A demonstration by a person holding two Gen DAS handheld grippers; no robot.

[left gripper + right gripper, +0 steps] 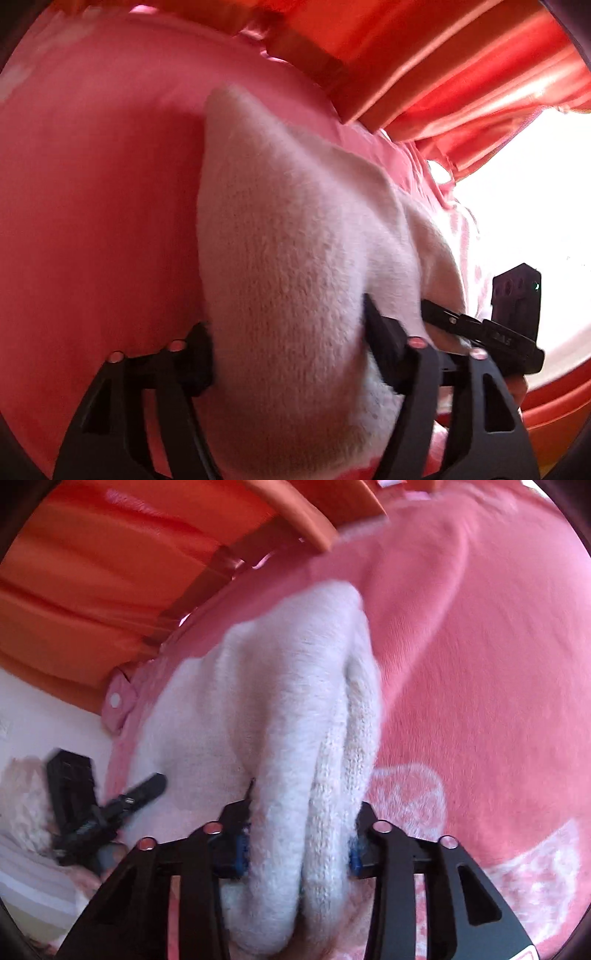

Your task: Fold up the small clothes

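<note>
Clamped by left gripper and right gripper: one white fuzzy garment, over one pink blanket; orange curtain at one o'clock.

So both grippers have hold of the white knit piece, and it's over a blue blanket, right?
Not quite: the blanket is pink, not blue, as the right wrist view shows. The rest holds: the left gripper and the right gripper each have the white knit piece between their fingers.

pink fleece blanket, orange curtain, bright window
</note>
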